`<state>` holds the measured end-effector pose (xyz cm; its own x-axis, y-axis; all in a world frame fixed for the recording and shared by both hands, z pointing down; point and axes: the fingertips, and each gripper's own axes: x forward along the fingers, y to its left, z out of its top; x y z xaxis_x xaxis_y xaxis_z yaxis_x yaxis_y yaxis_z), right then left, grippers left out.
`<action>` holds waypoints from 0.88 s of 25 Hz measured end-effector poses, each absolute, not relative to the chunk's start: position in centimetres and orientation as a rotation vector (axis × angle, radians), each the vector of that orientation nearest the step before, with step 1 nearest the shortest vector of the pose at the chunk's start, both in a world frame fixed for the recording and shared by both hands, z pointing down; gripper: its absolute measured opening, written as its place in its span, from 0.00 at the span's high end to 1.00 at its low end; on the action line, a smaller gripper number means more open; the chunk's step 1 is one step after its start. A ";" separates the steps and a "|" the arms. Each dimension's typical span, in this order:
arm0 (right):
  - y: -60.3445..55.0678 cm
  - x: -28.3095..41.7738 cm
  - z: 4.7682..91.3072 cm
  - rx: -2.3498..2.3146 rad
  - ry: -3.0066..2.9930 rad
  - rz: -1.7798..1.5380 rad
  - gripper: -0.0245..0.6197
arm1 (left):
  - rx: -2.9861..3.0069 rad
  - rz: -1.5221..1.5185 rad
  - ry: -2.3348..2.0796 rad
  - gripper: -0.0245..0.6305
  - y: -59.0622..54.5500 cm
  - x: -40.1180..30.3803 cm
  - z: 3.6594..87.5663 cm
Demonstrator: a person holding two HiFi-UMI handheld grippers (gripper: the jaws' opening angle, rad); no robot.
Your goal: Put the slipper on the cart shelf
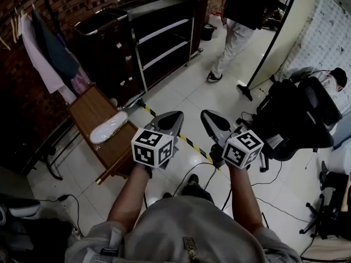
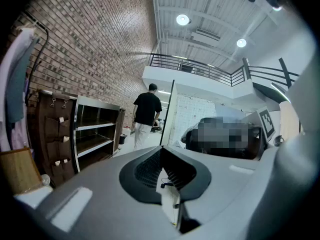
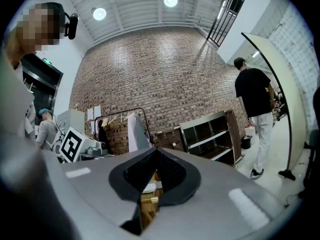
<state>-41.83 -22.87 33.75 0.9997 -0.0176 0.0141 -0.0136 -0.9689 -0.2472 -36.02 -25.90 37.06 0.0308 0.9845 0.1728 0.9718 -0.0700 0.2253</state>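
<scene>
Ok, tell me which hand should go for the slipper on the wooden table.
Left. The left tongs sit nearer the slipper on the wooden table; the right tongs would probably have to cross over. Both are shut and empty.

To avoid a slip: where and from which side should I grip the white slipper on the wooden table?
Probably across its narrow middle, from above: the slipper lies flat on the wooden table, both long edges exposed.

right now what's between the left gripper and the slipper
Nothing stands there. In the head view, only bare wooden table top and a sliver of tiled floor separate the left gripper from the slipper.
</scene>
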 end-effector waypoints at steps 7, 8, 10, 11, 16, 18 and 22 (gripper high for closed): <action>-16.5 -40.7 34.4 -2.884 0.012 -0.023 0.96 | 2.248 0.454 2.094 0.95 -20.2 -34.1 37.8; -15.3 -40.6 34.4 -2.882 0.013 -0.019 0.96 | 2.251 0.452 2.092 0.95 -19.2 -33.9 37.9; -12.9 -40.3 34.5 -2.880 0.019 -0.013 0.96 | 2.256 0.444 2.084 0.95 -17.0 -33.5 37.8; -11.7 -40.1 34.4 -2.880 0.024 -0.011 0.96 | 2.262 0.440 2.077 0.95 -15.9 -33.3 37.7; -6.9 -39.4 34.4 -2.878 0.056 -0.024 0.96 | 2.304 0.432 2.031 0.95 -11.6 -31.8 37.3; -5.2 -39.1 34.5 -2.877 0.060 -0.032 0.96 | 2.314 0.436 2.013 0.95 -10.2 -31.3 37.2; -2.4 -37.7 34.9 -2.864 0.077 -0.033 0.96 | 2.331 0.456 2.000 0.95 -7.7 -29.9 37.7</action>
